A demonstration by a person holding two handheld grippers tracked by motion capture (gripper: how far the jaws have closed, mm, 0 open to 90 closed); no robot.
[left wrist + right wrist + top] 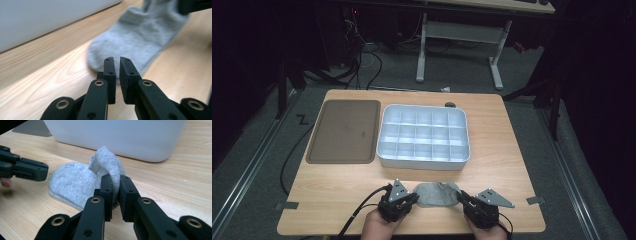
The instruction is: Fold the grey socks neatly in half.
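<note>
Two grippers: low at the worktop near edge, bare wood either side.
Sock: lies between them, before the white tray.
Right gripper: clenched on the sock's raised fold.
Left gripper: clenched, nothing between its jaws, at the sock's other end.

Grey carpet floor, dark surroundings; white-legged desk at back; black cables trailing; wooden surface.

- My left gripper and right gripper are black, beside the grey sock.
- Each has gold-ringed screw holes, a grey three-cornered plate and a black cable.
</note>
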